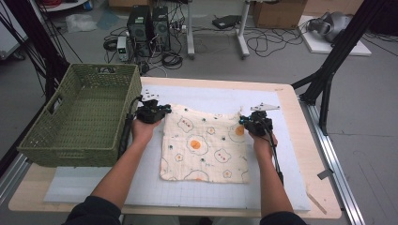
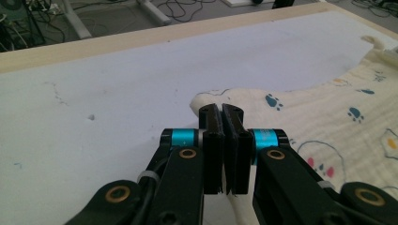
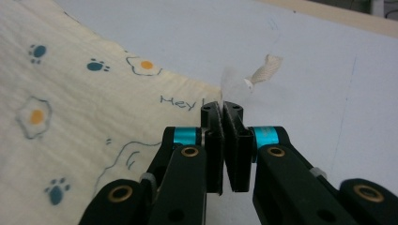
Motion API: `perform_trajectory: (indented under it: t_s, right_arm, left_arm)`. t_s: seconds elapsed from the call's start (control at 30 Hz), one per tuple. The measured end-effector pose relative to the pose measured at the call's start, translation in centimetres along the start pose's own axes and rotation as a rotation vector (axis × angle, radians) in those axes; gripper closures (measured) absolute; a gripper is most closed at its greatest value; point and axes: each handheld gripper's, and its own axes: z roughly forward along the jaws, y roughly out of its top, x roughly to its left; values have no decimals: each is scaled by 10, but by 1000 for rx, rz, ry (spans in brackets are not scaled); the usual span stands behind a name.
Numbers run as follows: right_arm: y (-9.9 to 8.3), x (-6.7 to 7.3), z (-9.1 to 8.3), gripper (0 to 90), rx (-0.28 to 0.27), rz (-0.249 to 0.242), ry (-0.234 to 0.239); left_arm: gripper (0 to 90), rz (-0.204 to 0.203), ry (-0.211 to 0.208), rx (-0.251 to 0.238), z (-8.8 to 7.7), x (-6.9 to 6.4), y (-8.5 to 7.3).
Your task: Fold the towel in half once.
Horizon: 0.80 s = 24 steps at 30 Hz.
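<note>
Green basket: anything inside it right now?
The green basket shows bare woven floor where the high view reaches; the strip behind its near wall is hidden. The cloth lies on the mat, beside it.

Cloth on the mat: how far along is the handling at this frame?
Done: both far corners are gripped. The left gripper is shut on the patterned cloth at its far left corner, and the right gripper is shut on the far right corner by the hanging loop. In hand: the cloth lies flat and unfolded on the white mat. Left: probably folding, then perhaps the empty green basket.
</note>
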Motion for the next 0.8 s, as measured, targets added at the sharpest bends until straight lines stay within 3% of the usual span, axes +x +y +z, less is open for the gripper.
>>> perform_trajectory:
  t_s: [0.17,0.33,0.57,0.63,0.8]
  right_arm:
    - [2,2,-17,877,-4,-8,23]
    - [6,11,-36,877,-11,-40,41]
    - [9,26,-59,872,-38,-107,64]
    - [2,32,-64,867,-74,-101,96]
    - [-15,39,-68,868,-57,-116,99]
  left_arm:
    - [865,55,-43,-18,-13,-12,6]
    - [866,87,-44,-48,-26,-25,3]
    - [866,89,-75,-74,-47,-31,-9]
    - [865,96,-85,-78,-52,-34,-14]
    - [863,88,-111,-83,-62,-40,-27]
